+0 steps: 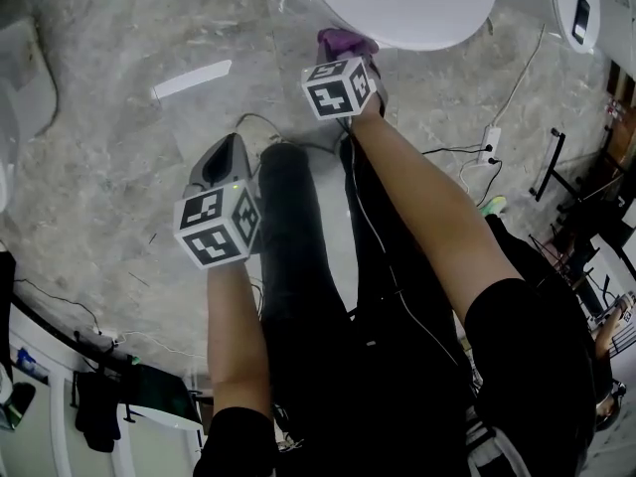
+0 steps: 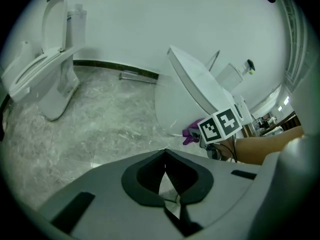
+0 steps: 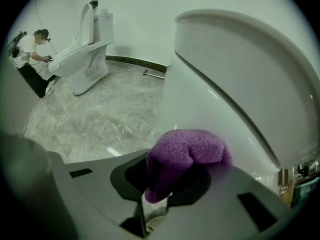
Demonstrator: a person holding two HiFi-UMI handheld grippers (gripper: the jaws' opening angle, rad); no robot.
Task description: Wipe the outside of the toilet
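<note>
The white toilet (image 1: 397, 8) stands at the top of the head view, and its bowl (image 3: 225, 74) fills the right of the right gripper view. My right gripper (image 1: 348, 53) is shut on a purple cloth (image 3: 185, 154), which it holds against the lower outside of the bowl. The same cloth (image 2: 192, 133) shows beside the bowl in the left gripper view. My left gripper (image 1: 227, 147) hangs lower left over the marble floor, away from the toilet. Its jaws meet at the tips with nothing between them (image 2: 165, 156).
A second toilet (image 2: 45, 69) stands by the far wall, with a person (image 3: 30, 54) bent at it. A power strip (image 1: 489, 142) with cables lies on the floor to the right, near a black stand (image 1: 552, 167). A white strip (image 1: 192, 79) lies on the floor.
</note>
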